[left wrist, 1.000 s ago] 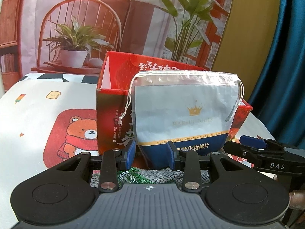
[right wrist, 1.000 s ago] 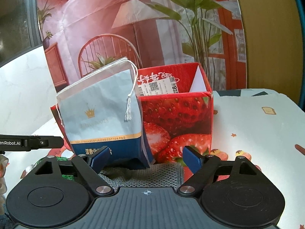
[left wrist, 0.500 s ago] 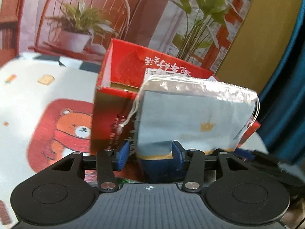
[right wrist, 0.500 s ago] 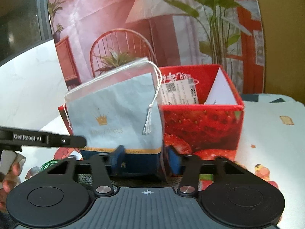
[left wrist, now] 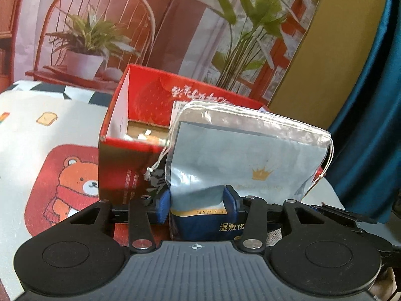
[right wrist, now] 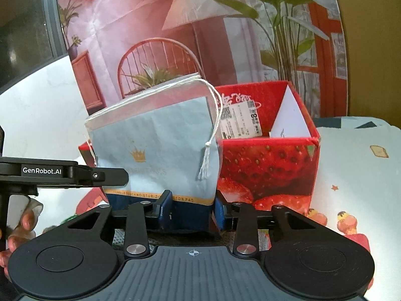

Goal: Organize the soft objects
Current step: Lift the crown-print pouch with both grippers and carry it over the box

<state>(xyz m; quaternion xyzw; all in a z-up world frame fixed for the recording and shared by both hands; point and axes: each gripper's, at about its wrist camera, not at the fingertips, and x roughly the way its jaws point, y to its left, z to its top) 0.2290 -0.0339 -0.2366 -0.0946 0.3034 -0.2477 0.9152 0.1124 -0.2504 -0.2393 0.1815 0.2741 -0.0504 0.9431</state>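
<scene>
The pale blue drawstring pouch is held upright in front of the red strawberry box, which is seen at eleven o'clock of it in the left wrist view and at three o'clock in the right wrist view. Its dark blue base is pinched between the blue pads of the left gripper. The same base is clamped by the right gripper. A white tassel cord is draped down the pouch's side. A bear-print tablecloth is spread beneath the box.

Staged tabletop: printed room backdrop, cartoon tablecloth.
</scene>
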